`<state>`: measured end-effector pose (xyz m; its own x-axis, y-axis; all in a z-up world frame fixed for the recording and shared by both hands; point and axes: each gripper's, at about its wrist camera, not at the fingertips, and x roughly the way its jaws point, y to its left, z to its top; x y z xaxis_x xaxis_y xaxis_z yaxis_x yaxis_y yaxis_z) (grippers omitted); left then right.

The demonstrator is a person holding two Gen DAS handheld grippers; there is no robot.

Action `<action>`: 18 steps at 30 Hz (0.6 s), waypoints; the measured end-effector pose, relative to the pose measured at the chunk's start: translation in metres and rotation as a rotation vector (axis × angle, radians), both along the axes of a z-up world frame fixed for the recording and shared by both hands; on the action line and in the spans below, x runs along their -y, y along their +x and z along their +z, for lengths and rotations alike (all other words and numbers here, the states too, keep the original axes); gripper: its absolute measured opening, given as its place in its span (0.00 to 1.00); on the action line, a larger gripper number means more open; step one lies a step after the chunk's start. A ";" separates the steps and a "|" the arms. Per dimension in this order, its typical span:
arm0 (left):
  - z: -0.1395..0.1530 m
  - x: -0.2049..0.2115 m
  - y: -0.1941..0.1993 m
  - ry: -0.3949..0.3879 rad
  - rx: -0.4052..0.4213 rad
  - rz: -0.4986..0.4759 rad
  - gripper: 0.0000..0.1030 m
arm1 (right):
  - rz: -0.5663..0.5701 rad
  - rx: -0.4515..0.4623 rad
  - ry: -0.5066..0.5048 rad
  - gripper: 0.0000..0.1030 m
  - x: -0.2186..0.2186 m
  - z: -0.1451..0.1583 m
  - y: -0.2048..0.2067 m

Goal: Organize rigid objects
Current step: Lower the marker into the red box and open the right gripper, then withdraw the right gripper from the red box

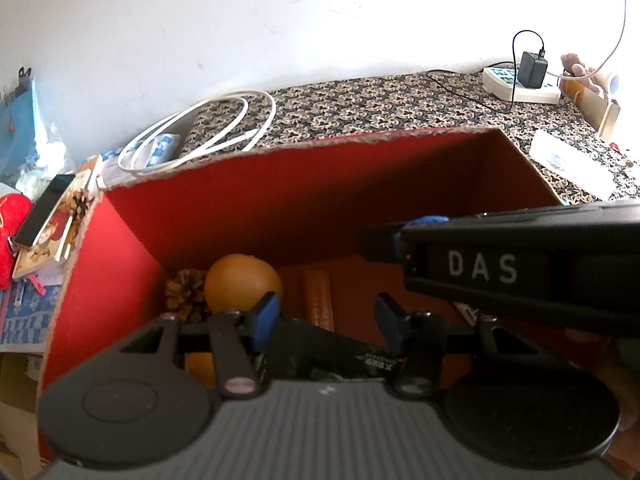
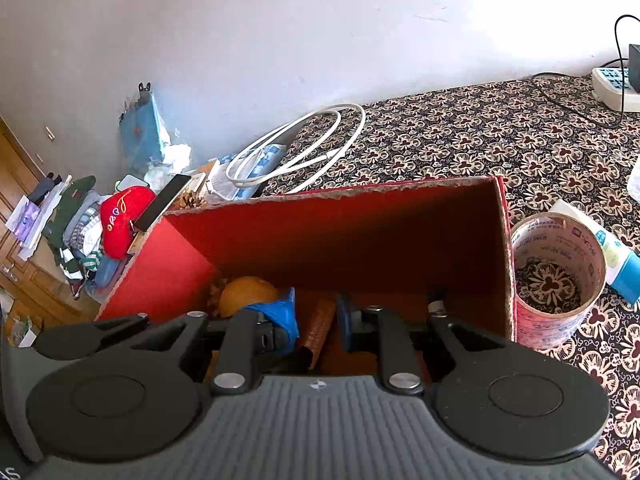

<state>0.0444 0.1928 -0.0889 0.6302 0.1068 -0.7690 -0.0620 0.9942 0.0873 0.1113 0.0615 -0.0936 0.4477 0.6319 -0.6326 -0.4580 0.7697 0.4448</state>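
Two hand-held grippers over an open red cardboard box [image 1: 320, 148] that stands on a table [image 2: 480, 140] covered in a dark floral cloth. The left gripper [image 1: 328, 320] points down into the box with its blue-padded fingers [image 1: 266, 316] spread wide and nothing between them. The right gripper [image 2: 316, 316] reaches in from the right side, its black body crossing the left wrist view. Its fingers [image 2: 282, 314] are drawn close with only a narrow gap, and they pinch nothing. On the box floor, at the left end, an orange [image 1: 240, 284] lies against a pine cone [image 1: 186, 292]. An orange-brown ridged cylinder [image 1: 318, 296] lies just to the right of the orange. A dark printed packet [image 1: 340, 348] lies nearer the cameras, partly hidden by the left gripper. Outside the box, a roll of clear tape [image 2: 560, 324] stands against its right wall, with a white and blue tube [image 2: 612, 248] just beyond. A coiled white cable [image 1: 200, 136] lies behind the box near the wall. A power strip [image 1: 520, 88] with a black charger plugged in sits at the far right corner. A red plush item [image 2: 124, 216] and a dark phone [image 2: 164, 202] lie in the clutter to the left.
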 end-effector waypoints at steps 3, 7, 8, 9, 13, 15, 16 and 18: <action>0.000 0.000 0.000 0.001 -0.001 0.004 0.55 | 0.004 -0.002 0.001 0.05 -0.001 0.001 0.000; 0.000 0.000 0.000 0.004 0.002 0.011 0.55 | 0.003 -0.001 0.010 0.06 0.001 0.001 -0.001; 0.000 0.000 0.001 0.006 0.002 0.013 0.55 | 0.004 -0.001 0.012 0.06 0.001 0.001 -0.001; 0.000 0.000 0.001 0.007 0.001 0.016 0.55 | 0.005 -0.002 0.013 0.07 0.001 0.001 0.000; 0.000 0.000 0.001 0.015 0.003 0.024 0.55 | 0.008 -0.007 0.037 0.07 0.003 0.001 0.000; 0.000 0.000 0.001 0.022 0.004 0.026 0.55 | 0.008 -0.012 0.058 0.07 0.005 0.002 0.001; 0.000 0.000 0.002 0.026 0.002 0.029 0.55 | 0.007 -0.014 0.071 0.07 0.006 0.002 0.001; 0.000 -0.002 0.002 0.025 0.003 0.036 0.55 | 0.004 -0.020 0.112 0.07 0.011 0.003 0.001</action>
